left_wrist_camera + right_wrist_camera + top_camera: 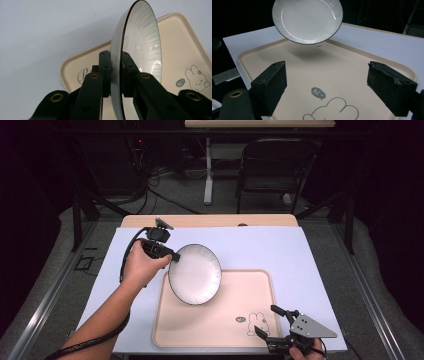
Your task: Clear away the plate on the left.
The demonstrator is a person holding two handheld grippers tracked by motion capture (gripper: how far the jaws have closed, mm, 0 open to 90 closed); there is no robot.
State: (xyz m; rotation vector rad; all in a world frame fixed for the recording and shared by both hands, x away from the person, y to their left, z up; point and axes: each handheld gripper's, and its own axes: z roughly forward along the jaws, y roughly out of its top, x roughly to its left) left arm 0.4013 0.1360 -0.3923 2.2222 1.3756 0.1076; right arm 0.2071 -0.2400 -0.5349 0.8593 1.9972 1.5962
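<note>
White and shiny, the plate (195,274) hangs in the air over the beige tray (235,320), tipped up on its side. The left gripper (172,257) pinches only its thin rim, so it could slip out and crack on the tray. The right gripper (272,325) waits wide apart, holding nothing, near the tray's front corner.

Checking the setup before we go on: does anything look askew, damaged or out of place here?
Only the white plate: it hangs tilted above the beige tray, pinched at its rim by the left claw, not lying flat. The right claw stands open at the tray's near corner. No chips, cracks or spills show.
</note>
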